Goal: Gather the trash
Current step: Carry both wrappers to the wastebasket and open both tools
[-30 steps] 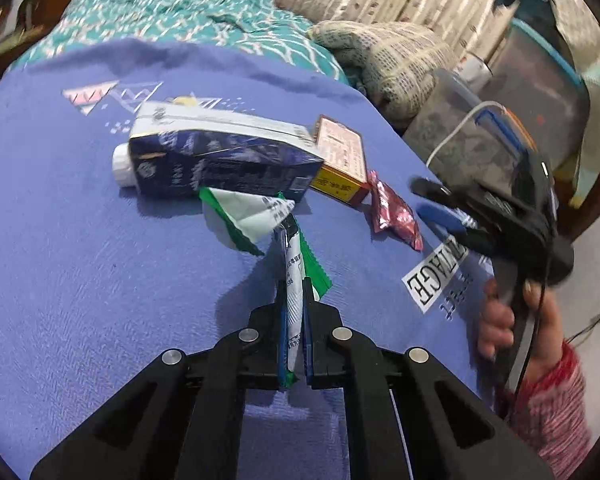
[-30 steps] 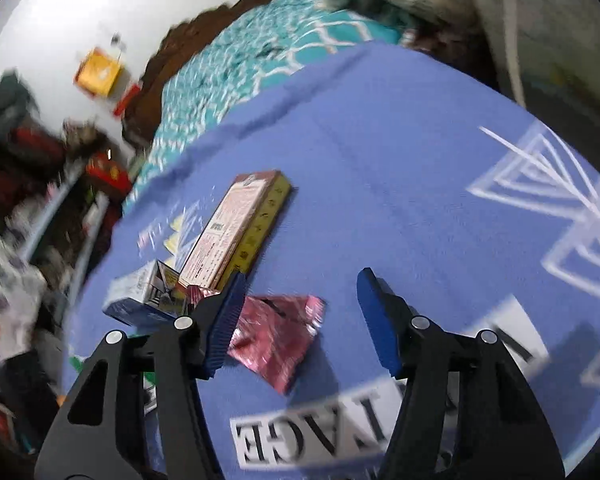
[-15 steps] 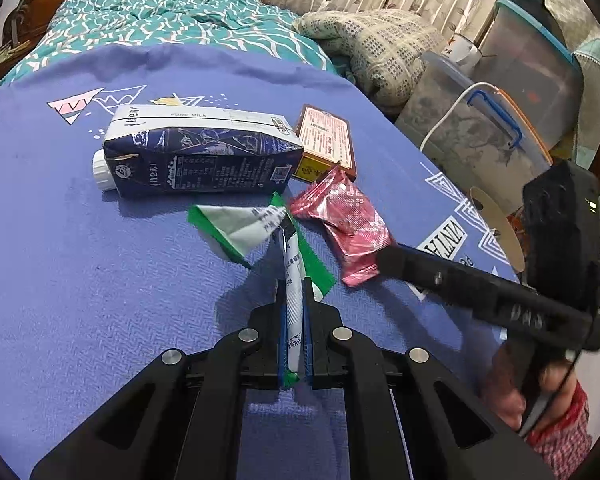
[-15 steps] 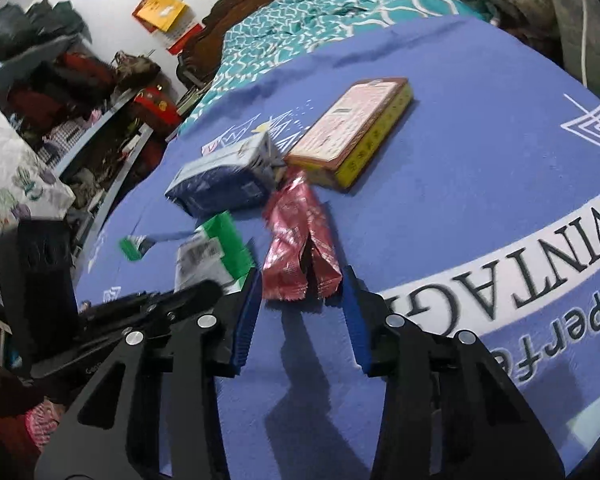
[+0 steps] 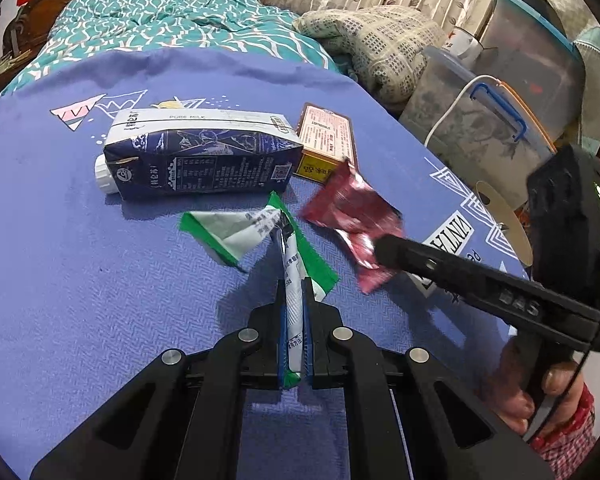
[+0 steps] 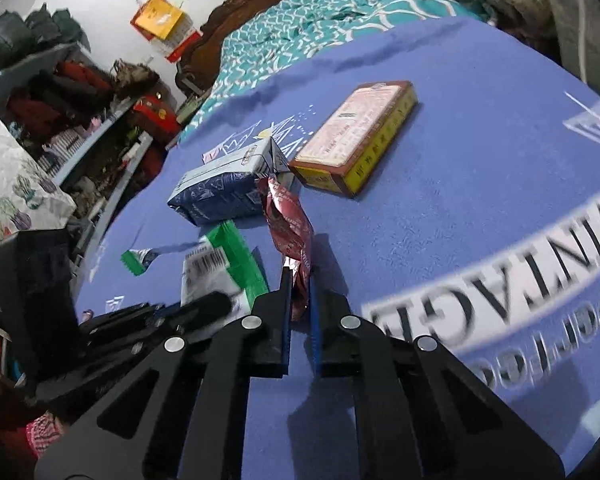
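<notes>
Both tongs now have trash: the left gripper pinches the green-and-white wrapper, the right gripper has just closed on the red foil wrapper, while beyond their tips the milk carton and brown box wait uncollected on the blue cloth.

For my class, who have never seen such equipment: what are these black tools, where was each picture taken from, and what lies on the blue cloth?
There is no robot. A person holds two hand tools with jaws, each carrying a camera looking along its fingers. The left gripper is shut on a green-and-white wrapper. The right gripper has just closed its jaws on a red wrapper. A milk carton and a flat box lie on the blue cloth. The person's hand shows in the left camera's picture.
</notes>
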Action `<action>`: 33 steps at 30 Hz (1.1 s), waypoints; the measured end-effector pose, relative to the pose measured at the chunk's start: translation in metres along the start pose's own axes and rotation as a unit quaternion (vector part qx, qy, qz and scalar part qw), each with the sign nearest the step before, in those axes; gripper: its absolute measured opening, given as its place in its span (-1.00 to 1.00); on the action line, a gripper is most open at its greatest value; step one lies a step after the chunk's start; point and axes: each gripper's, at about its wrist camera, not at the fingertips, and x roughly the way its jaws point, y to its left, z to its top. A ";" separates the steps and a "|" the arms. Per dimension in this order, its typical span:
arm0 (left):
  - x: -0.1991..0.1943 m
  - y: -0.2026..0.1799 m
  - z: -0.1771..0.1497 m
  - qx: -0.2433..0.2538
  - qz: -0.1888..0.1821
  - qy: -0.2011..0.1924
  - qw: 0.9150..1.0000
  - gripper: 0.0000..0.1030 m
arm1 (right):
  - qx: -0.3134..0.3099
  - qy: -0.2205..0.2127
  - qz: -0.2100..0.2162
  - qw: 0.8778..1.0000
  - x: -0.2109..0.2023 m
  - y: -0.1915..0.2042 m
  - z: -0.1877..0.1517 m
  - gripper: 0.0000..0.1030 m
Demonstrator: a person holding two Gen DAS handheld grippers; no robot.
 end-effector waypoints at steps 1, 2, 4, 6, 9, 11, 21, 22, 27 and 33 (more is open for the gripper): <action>0.000 -0.002 -0.001 0.005 -0.002 0.001 1.000 -0.89 | 0.005 -0.006 0.001 1.000 -0.009 -0.004 -0.005 -0.80; 0.000 -0.006 -0.002 0.010 -0.005 0.003 1.000 -0.89 | 0.008 -0.012 -0.002 1.000 -0.018 -0.008 -0.010 -0.80; 0.003 -0.019 -0.005 0.031 -0.009 0.010 0.999 -0.89 | 0.018 -0.025 -0.008 0.999 -0.038 -0.020 -0.020 -0.80; 0.008 -0.035 -0.008 0.048 -0.023 0.021 0.998 -0.89 | 0.031 -0.038 -0.016 0.999 -0.059 -0.034 -0.031 -0.80; 0.020 -0.075 -0.011 0.082 -0.056 0.040 0.994 -0.89 | 0.054 -0.060 -0.033 0.996 -0.090 -0.060 -0.045 -0.80; 0.028 -0.105 -0.013 0.111 -0.075 0.052 0.990 -0.89 | 0.074 -0.077 -0.049 0.993 -0.111 -0.079 -0.057 -0.80; 0.085 -0.243 0.000 0.210 -0.137 0.110 0.962 -0.89 | 0.172 -0.178 -0.104 0.963 -0.225 -0.183 -0.085 -0.80; 0.092 -0.257 0.006 0.215 -0.140 0.114 0.960 -0.89 | 0.179 -0.188 -0.111 0.959 -0.235 -0.193 -0.082 -0.80; 0.125 -0.309 0.030 0.223 -0.148 0.132 0.954 -0.89 | 0.200 -0.224 -0.145 0.943 -0.268 -0.235 -0.065 -0.80; 0.159 -0.362 0.063 0.219 -0.161 0.144 0.951 -0.89 | 0.217 -0.220 -0.178 0.934 -0.262 -0.272 -0.038 -0.80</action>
